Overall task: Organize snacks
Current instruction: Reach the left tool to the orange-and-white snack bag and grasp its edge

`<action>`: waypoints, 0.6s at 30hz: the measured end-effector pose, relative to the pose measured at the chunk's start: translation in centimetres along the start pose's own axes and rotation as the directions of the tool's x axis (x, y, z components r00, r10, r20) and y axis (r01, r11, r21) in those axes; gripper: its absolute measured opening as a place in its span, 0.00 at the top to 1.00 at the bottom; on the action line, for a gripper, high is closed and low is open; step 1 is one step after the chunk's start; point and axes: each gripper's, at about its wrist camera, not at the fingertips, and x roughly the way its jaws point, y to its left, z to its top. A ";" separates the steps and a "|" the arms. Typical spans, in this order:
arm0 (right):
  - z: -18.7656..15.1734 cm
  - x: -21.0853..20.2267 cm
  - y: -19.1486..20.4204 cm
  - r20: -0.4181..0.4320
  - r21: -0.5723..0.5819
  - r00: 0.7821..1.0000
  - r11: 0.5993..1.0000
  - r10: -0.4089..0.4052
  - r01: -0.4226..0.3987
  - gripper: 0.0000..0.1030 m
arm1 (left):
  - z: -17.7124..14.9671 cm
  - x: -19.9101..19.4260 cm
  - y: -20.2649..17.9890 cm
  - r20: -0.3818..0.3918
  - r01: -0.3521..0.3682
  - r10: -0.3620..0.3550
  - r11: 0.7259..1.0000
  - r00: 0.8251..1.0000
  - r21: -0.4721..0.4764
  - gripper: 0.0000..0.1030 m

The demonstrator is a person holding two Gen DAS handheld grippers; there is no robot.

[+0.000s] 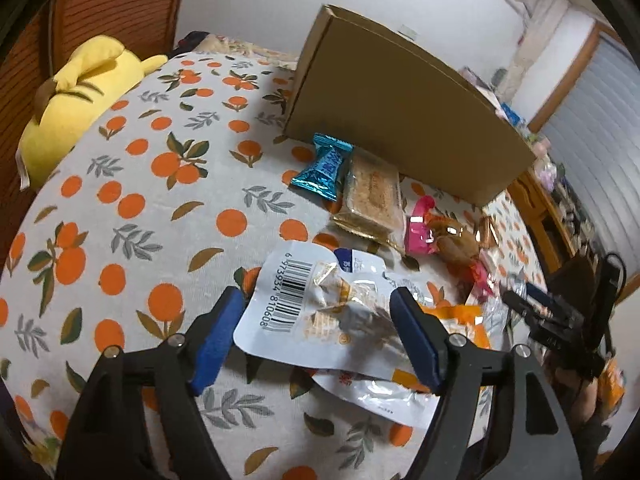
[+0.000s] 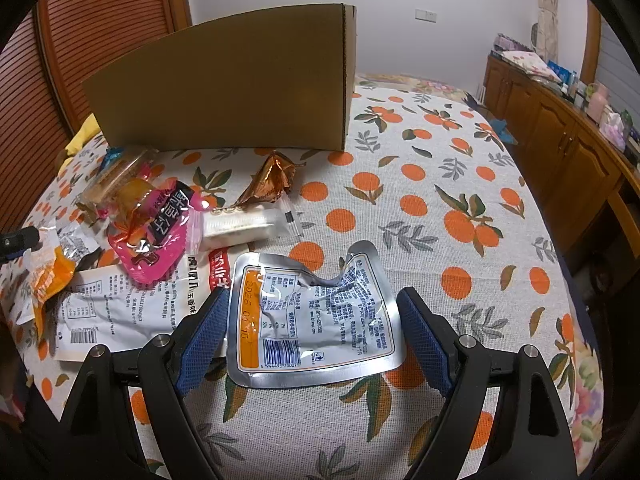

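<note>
My left gripper (image 1: 316,320) is open, its blue pads on either side of a white snack pouch with a barcode (image 1: 316,312) lying on the orange-print tablecloth. My right gripper (image 2: 312,320) is open around a silver pouch with an orange stripe (image 2: 316,316), also flat on the cloth. A brown cardboard box (image 1: 400,116) stands at the back; it also shows in the right wrist view (image 2: 228,84). Loose snacks lie between: a blue wrapped candy (image 1: 324,168), a biscuit pack (image 1: 372,200), a pink packet (image 2: 156,232), a copper foil wrapper (image 2: 272,180).
A yellow plush toy (image 1: 76,104) lies at the table's far left edge. A wooden sideboard (image 2: 560,136) with clutter runs along the right. A large white packet (image 2: 132,308) and an orange packet (image 2: 48,280) lie left of my right gripper, which shows in the left wrist view (image 1: 560,316).
</note>
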 end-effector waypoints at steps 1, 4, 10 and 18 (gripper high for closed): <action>0.0 0.0 0.0 0.000 0.000 1.000 1.000 0.000 0.000 0.16 | 0.0 0.1 0.0 -0.006 -0.004 0.004 1.000 1.000 0.010 0.24; 0.0 0.0 0.0 -0.001 -0.003 1.000 1.000 -0.003 0.003 0.16 | 0.0 0.8 0.1 -0.047 0.018 -0.017 1.000 0.999 0.019 0.24; 0.0 0.0 0.0 -0.001 -0.004 1.000 1.000 -0.004 0.004 0.16 | -0.4 1.4 -1.4 -0.034 0.003 0.000 0.995 0.999 0.096 0.14; 0.0 0.0 0.1 0.000 -0.003 1.000 1.000 -0.004 0.004 0.16 | 0.7 -2.1 -1.7 0.008 -0.035 0.034 0.964 0.999 0.262 0.15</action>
